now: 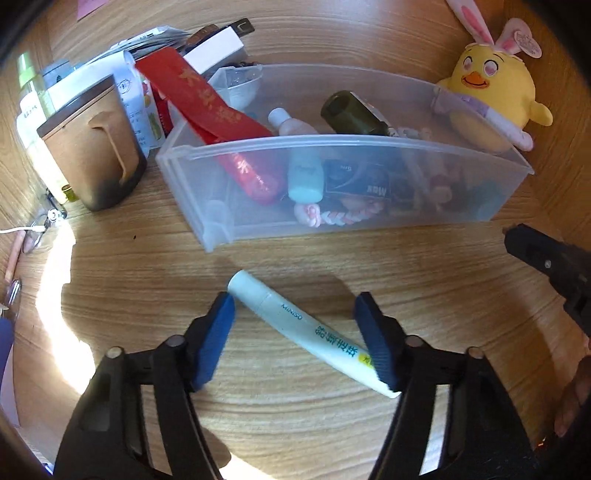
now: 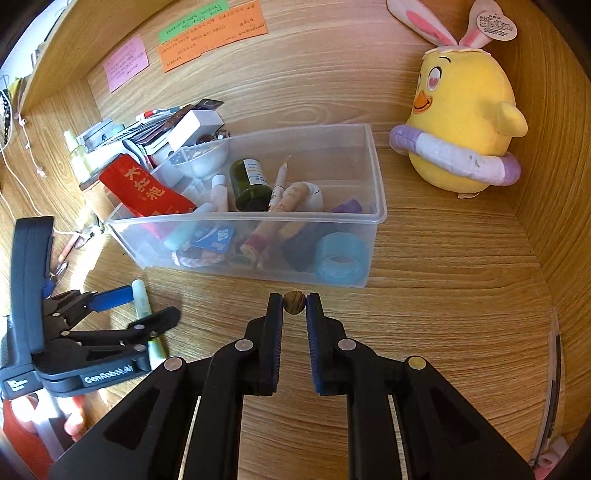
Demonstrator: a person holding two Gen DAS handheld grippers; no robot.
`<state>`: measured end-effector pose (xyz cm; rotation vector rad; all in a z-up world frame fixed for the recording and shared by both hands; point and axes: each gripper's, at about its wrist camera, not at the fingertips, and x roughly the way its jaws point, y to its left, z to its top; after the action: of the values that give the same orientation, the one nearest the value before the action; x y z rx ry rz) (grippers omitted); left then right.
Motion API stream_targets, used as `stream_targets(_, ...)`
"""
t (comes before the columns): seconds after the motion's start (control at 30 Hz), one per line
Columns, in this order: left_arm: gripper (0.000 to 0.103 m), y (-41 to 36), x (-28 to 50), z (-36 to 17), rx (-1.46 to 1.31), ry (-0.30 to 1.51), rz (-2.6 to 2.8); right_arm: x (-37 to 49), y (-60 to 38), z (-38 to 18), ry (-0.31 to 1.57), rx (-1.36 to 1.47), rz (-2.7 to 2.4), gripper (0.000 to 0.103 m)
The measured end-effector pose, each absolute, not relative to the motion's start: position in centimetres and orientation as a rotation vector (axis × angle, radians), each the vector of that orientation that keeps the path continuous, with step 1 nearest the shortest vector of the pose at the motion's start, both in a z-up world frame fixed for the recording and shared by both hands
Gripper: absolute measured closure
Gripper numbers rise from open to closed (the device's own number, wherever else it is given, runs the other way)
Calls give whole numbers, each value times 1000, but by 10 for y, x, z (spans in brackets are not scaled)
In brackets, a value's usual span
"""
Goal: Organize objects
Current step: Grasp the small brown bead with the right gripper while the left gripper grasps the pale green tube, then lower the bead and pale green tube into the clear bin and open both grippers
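A pale blue-white tube (image 1: 295, 325) lies slantwise on the wooden desk, in front of the clear plastic bin (image 1: 192, 147). My left gripper (image 1: 295, 301) straddles it. One blue pad stands at the cap and the other overlaps the tail, and I see no squeeze on the tube. In the right wrist view the left gripper (image 2: 152, 303) leans over the same tube (image 2: 139, 295) at the left. My right gripper (image 2: 294, 295) is shut on a small brown nut (image 2: 294, 303), just in front of the bin (image 2: 377, 177). The bin holds a red packet, a dark green bottle, small tubes and a roll of tape.
A yellow plush chick (image 2: 461, 122) sits right of the bin against the back panel. A brown lidded container (image 1: 88, 147) and a pile of boxes and papers (image 2: 147, 129) crowd the bin's left. Sticky notes (image 2: 207, 33) hang on the back panel. Bare desk lies in front of the bin.
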<state>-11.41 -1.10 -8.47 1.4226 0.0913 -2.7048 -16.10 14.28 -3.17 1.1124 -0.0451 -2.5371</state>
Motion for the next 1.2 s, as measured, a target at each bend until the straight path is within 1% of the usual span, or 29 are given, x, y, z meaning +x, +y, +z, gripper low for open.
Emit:
stream_targets(0.07, 50, -13, -107, -84, 1415, 90, -2720, -160, 142, -32, -45, 1110, -2530, 91)
stream_targets(0.1, 53, -13, -103, -84, 1414, 84, -2730, -159, 140, -31, -42, 1109, -2528, 91)
stream_targets(0.17, 63, -13, -95, -83, 1409, 66, -2751, -157, 137, -31, -29, 1103, -2526, 91)
stream_targets(0.2, 66, -14, -92, -83, 1410, 66, -2762, -156, 135, -30, -24, 1100, -2524, 91)
stream_targets(0.27, 77, -13, -88, -82, 1419, 70, -2784, -154, 131, -29, -15, 1093, -2520, 91)
stream_targets(0.3, 81, -13, -86, -81, 1430, 79, -2802, -153, 129, -29, -11, 1090, -2518, 91)
stream_targets(0.33, 88, -12, -86, -81, 1436, 90, -2814, -152, 127, -29, -10, 1087, -2516, 91)
stream_targets(0.4, 88, -11, -82, -80, 1437, 106, -2835, -149, 123, -29, -8, 1084, -2509, 91)
stream_targets(0.67, 88, 9, -71, -57, 1317, 14, -2944, -140, 112, -23, 12, 1063, -2506, 91)
stream_targets(1.2, 88, 8, -73, 5, 1053, 70, -3066, -135, 116, 16, -4, 926, -2566, 91)
